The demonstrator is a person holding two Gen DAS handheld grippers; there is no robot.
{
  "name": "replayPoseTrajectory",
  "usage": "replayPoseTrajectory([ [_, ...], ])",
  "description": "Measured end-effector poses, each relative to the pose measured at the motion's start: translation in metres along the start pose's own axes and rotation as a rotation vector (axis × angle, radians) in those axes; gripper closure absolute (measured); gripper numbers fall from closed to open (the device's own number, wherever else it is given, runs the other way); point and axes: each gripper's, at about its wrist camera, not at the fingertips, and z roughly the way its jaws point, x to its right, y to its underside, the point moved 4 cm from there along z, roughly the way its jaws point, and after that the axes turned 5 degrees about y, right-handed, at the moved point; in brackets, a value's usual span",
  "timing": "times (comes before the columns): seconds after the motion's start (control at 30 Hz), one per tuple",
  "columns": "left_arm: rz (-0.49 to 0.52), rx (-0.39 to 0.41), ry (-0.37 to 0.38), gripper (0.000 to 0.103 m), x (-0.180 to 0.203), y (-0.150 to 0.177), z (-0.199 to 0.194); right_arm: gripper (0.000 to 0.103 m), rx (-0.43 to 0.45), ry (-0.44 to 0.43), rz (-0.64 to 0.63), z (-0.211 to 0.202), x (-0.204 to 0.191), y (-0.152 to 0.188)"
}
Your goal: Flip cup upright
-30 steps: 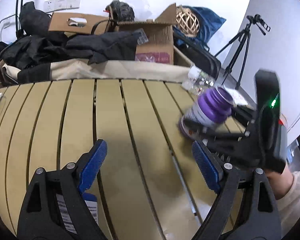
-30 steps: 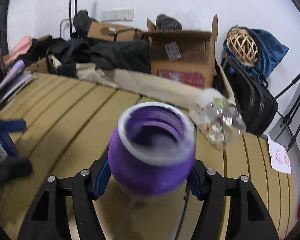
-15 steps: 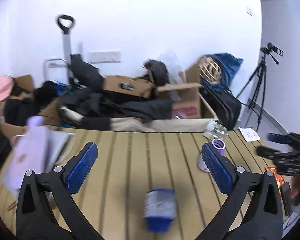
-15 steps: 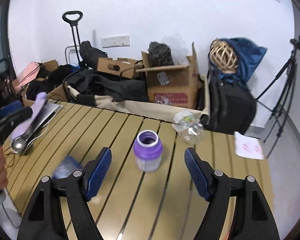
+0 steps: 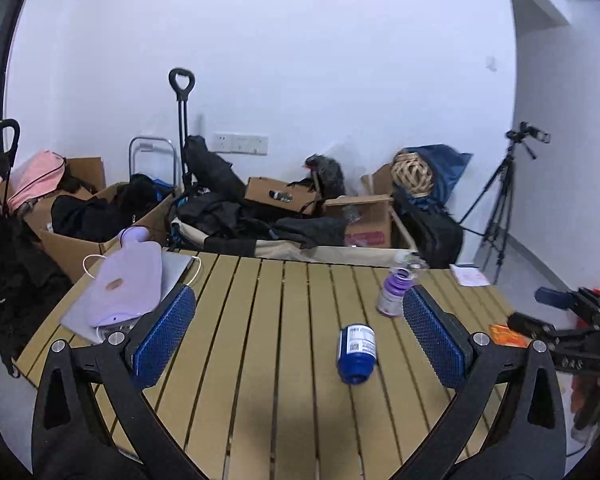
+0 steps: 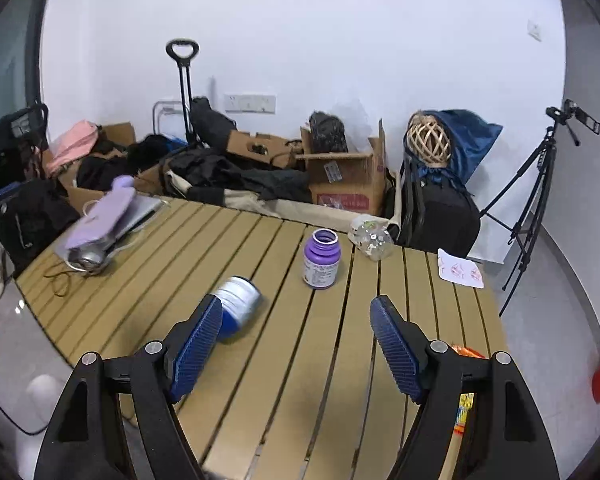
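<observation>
A purple cup stands upright on the slatted wooden table, mouth up; it also shows in the left wrist view. A blue cup lies on its side near the table's middle; it also shows in the right wrist view, just beyond my left fingertip. My left gripper is open and empty, held back above the near table. My right gripper is open and empty, well back from the purple cup; it also shows at the right edge of the left wrist view.
A lilac hot-water bottle lies on a laptop at the table's left corner. A clear plastic bottle lies at the far edge. A paper card and an orange packet lie on the right. Boxes, bags and a tripod stand behind.
My right gripper opened and let go of the purple cup, which now stands upright. Both grippers pulled back and up, away from the table. The blue cup has come into view.
</observation>
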Motion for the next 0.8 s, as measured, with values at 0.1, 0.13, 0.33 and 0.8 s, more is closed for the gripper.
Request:
replayPoseTrajectory([
  [0.1,0.043,0.037,-0.002,0.0,0.005,0.017,-0.048,0.022,0.03,0.027,0.04,-0.038,-0.003,0.017],
  [0.13,0.046,0.051,-0.006,0.0,0.005,0.023,-0.063,0.022,0.03,0.022,0.062,-0.053,-0.004,0.025],
  [0.33,0.01,0.094,-0.008,0.0,0.0,0.067,-0.185,0.022,0.119,-0.063,0.098,-0.155,-0.028,0.071],
  [0.8,0.036,0.303,-0.135,0.0,-0.001,0.181,-0.354,0.02,0.313,-0.104,0.049,-0.323,-0.102,0.215],
])
